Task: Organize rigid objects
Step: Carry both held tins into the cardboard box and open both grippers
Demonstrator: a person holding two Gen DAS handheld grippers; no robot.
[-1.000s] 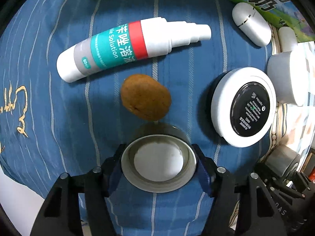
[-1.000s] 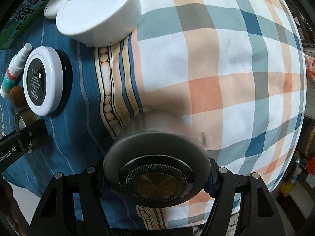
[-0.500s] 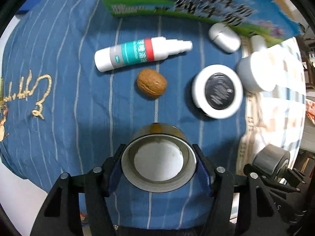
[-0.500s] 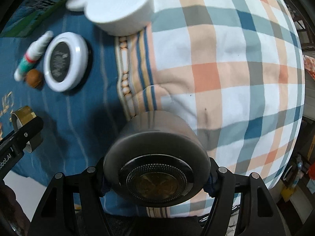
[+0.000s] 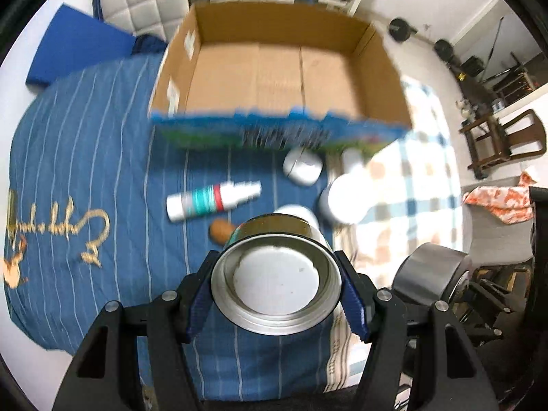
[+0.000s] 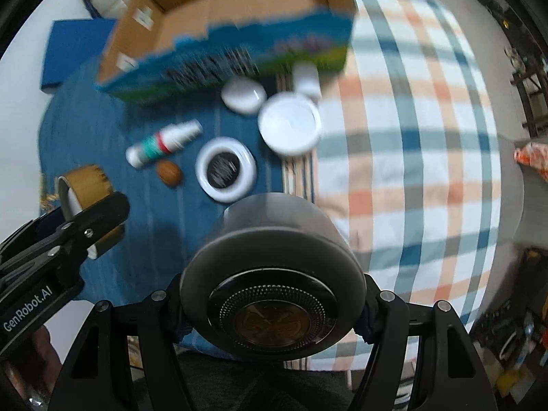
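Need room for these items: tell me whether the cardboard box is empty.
Empty, as far as visible: the cardboard box shows only bare brown floor in the left wrist view; its near inner edge is hidden.

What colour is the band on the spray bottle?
Teal with a red stripe on the spray bottle; clearest in the left wrist view.

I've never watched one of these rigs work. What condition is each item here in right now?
Left gripper: shut on gold-sided metal tin, lifted.
Right gripper: shut on round grey metal tin, lifted.
Cardboard box: open, nothing visible inside.
White spray bottle with teal label: lying on its side.
Brown walnut: resting on blue cloth.
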